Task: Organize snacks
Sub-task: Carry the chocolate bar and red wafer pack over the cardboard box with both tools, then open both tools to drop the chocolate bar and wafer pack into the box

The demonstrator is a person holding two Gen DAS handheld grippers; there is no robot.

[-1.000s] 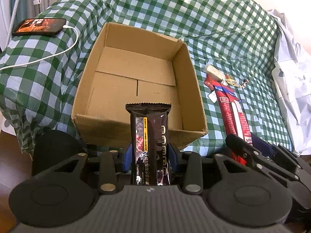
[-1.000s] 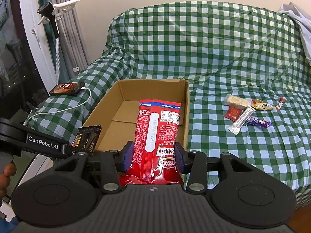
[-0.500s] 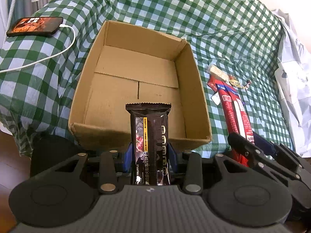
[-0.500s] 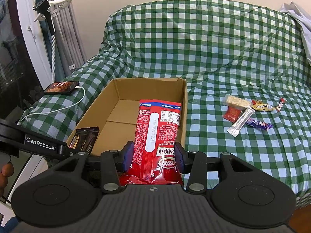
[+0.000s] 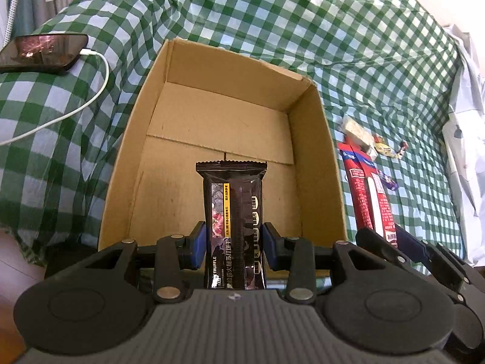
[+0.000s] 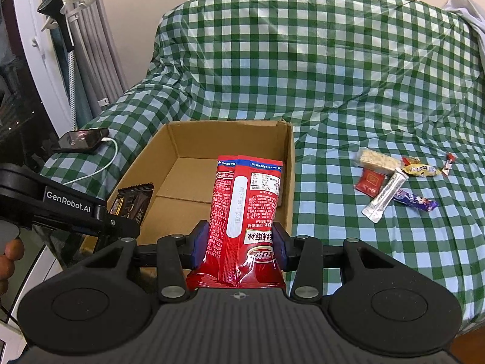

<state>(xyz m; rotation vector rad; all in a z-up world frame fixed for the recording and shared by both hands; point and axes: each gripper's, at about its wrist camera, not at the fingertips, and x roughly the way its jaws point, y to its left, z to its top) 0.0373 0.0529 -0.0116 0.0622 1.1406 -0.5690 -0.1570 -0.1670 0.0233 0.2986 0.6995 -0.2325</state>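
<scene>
both claws now closer to the cardboard box (image 5: 224, 127), which looms larger. left claw (image 5: 233, 242) clamped on black snack bar (image 5: 232, 212), above the box's near edge. right claw (image 6: 239, 242) clamped on red snack packet (image 6: 242, 206), over the box's near right corner. loose snacks (image 6: 394, 179) right of the box on the checked cover (image 6: 333, 75); phone (image 6: 81, 141) left of the box.

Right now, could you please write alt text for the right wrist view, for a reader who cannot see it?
The right tongs grip a red snack pack above an empty cardboard box on a green checked cover. At left, the left tongs hold a dark bar; loose snacks lie at right.
</scene>
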